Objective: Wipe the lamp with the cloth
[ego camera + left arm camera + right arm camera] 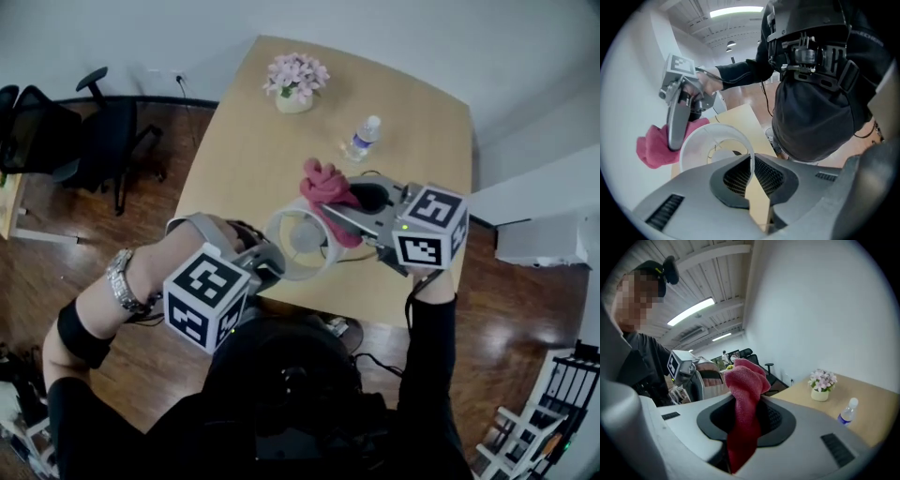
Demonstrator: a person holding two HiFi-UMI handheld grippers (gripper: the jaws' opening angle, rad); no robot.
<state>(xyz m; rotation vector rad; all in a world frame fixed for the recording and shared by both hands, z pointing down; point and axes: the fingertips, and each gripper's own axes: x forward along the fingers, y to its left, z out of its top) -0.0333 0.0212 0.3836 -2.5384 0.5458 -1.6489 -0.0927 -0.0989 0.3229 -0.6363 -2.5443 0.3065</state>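
The lamp's white shade is tilted over the near part of the wooden table, its open mouth toward me. My left gripper is shut on the shade's rim; in the left gripper view the thin white rim runs down between the closed pads. My right gripper is shut on the pink cloth, held just above the far rim of the shade. In the right gripper view the cloth bulges out of the right gripper and hangs below it. A black lamp part lies behind the cloth.
A pot of pink flowers stands at the table's far end, with a water bottle to its right. A cable runs over the table near the right gripper. Black office chairs stand on the wooden floor at the left.
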